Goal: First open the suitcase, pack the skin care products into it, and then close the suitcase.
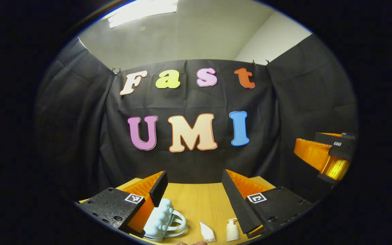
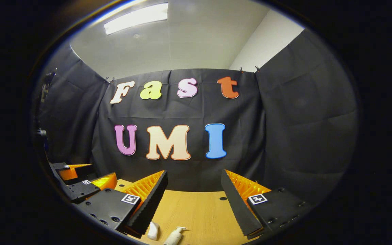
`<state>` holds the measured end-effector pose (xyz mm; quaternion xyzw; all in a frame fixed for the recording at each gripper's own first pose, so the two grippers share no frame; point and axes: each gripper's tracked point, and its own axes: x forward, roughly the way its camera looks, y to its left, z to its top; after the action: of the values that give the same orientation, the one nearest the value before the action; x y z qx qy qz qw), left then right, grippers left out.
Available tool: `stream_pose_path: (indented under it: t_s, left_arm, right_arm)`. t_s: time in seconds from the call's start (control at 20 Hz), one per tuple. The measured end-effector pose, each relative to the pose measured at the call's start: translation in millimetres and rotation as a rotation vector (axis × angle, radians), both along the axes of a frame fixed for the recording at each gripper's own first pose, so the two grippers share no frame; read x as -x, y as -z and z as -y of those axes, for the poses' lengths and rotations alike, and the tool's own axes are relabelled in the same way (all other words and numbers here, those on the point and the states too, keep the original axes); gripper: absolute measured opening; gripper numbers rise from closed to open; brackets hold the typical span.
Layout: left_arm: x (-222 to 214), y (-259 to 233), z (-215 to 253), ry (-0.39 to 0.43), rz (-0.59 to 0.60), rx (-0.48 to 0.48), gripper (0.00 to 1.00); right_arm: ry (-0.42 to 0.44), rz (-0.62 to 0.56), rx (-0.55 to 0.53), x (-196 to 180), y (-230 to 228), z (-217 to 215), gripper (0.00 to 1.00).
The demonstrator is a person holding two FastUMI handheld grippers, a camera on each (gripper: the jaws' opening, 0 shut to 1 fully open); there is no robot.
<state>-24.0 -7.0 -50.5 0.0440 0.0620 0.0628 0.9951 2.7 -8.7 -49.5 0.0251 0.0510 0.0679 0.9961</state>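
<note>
Suitcase: pale blue, ribbed shell with a hoop handle, sits on the wooden table at the near left of the left gripper view, partly hidden behind that gripper's left finger and cut off at the bottom edge; can't tell whether it is open or closed. Skin care products lie just right of it: a white tube and a small white pump bottle, both clipped by the view's lower edge, bottle tucked against the right finger. A sliver of a hand at the very bottom, too little to read.

Left gripper: fingers spread wide, nothing between them, held above the table. Right gripper: fingers also wide apart, empty; in the left gripper view it shows at the far right, cut off by the edge. In the right gripper view the tube and pump bottle lie near, low in view, tube half behind the left finger.

Table is light wood with a small dark hole near the far edge. Black cloth wall behind, white ceiling with a strip light above.
</note>
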Motion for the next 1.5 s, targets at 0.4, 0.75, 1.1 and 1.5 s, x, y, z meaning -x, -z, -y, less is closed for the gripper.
stream_pose_path:
  t_s: [0.4, 0.75, 1.1, 1.5]
  left_arm:
    - [-2, 97, 1, 0.004, -0.23, 0.04, 0.97]
    - [-12, 191, -36, 0.007, -0.466, 0.036, 0.97]
    - [-26, 263, -52, 0.024, -0.655, 0.07, 0.96]
    - [-21, 320, -57, 0.031, -0.817, 0.115, 0.8]
  right_arm:
    - [0.027, -0.084, -0.002, -13, 29, 19, 0.97]
    - [0.091, -0.09, 0.069, -19, 35, 5, 0.98]
    - [0.167, -0.135, 0.134, -18, 51, 3, 0.98]
    - [0.218, -0.175, 0.179, -15, 63, 9, 1.0]
